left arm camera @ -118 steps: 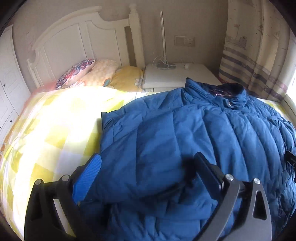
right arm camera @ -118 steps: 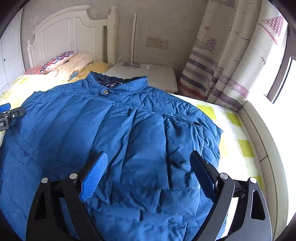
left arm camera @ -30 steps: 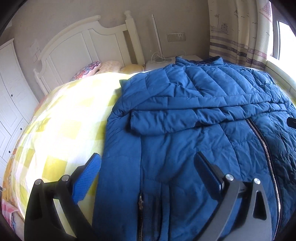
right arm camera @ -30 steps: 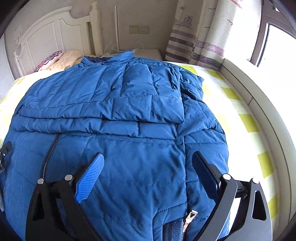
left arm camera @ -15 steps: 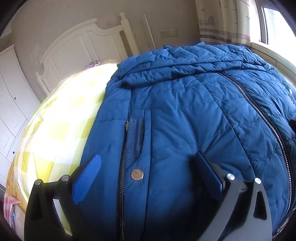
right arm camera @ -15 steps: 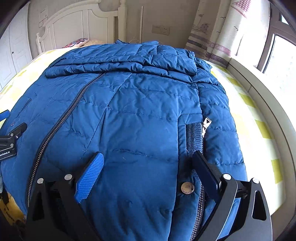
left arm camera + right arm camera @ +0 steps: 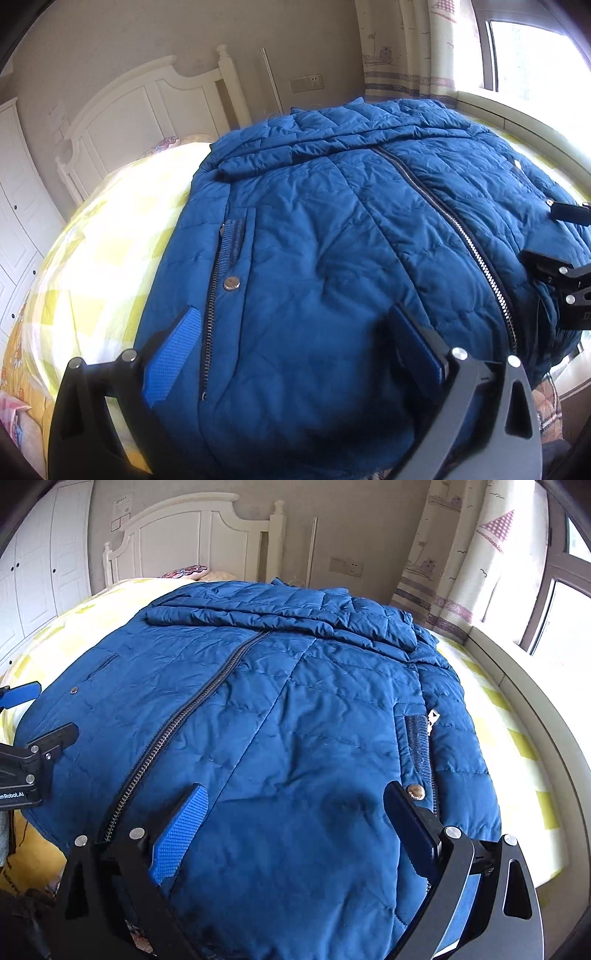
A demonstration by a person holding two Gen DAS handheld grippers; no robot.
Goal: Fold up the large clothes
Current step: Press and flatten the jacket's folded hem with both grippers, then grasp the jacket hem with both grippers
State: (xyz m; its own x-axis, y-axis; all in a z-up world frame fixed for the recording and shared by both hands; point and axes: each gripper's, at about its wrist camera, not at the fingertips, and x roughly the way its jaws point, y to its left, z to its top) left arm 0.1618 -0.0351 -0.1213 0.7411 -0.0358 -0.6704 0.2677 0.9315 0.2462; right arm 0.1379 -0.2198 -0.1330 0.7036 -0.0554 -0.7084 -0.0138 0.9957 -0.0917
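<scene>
Blue quilted puffer jacket lies zipper-up on yellow-checked bed. Left tongs and right tongs both spread wide, low over its near hem, side by side, gripping nothing.

Daylight pours in from the window at the upper right of the left wrist view, blown out to white there and glaring on the yellow checked bedspread at left. The blue jacket is evenly lit, with soft dark shadows near the lower centre. Both views bow strongly at the edges, with black corners. The nearest fingers are slightly soft.
</scene>
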